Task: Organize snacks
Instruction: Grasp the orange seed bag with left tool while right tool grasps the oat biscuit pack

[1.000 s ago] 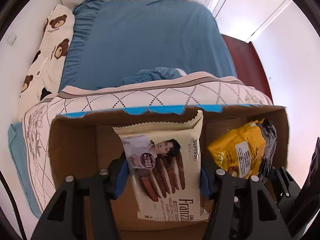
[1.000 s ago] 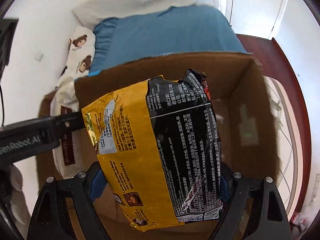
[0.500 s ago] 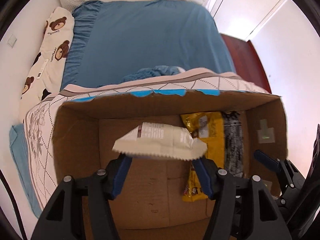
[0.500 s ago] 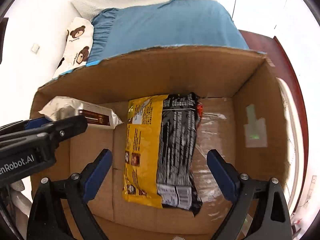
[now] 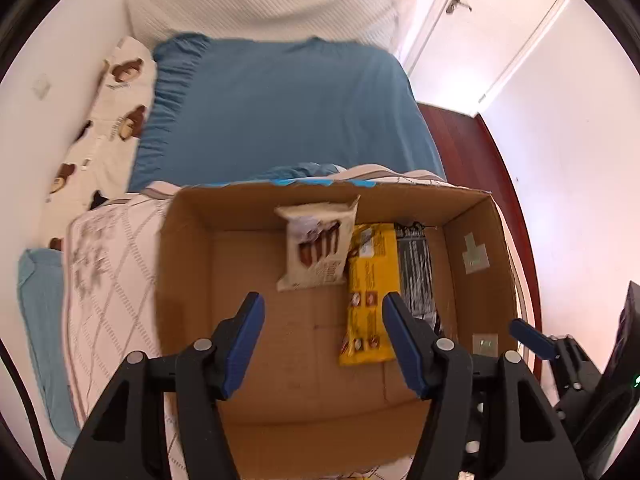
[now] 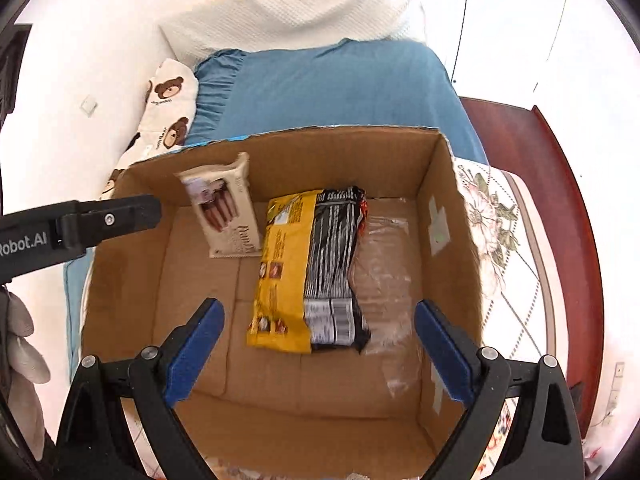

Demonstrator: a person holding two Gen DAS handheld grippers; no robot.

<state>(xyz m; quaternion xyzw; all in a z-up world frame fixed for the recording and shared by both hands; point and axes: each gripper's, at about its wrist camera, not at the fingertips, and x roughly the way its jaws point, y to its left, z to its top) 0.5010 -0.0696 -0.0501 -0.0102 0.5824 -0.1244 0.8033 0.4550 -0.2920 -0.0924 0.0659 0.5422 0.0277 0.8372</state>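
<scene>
1. Presently both grippers stood empty above the cardboard box [image 6: 448, 200]. The left gripper [image 5: 322, 344] had its jaws partly apart with nothing between them. The right gripper [image 6: 318, 354] had its jaws wide, having just opened further, and nothing lay between them either.
2. Ahead of the left jaws, the cream biscuit packet [image 5: 318, 248] leaned against the far wall of the box, blurred, so it may not have settled.
3. Ahead of and between the right jaws, the yellow-and-black snack bag [image 6: 312, 272] lay flat on the box floor, just beside the biscuit packet.
4. Judged step: the drop of two snacks was done. The next move likely calls for clearing the box rim and finding another snack; none showed outside the box.
5. Beyond the jaws: clear tape [image 6: 384, 264] on the box floor, a quilted cover [image 5: 116, 256] under the box, a blue bedsheet [image 5: 280, 108], a bear-print pillow [image 6: 168, 108].
6. Obstructions: only the box walls, and each gripper near the other.
</scene>
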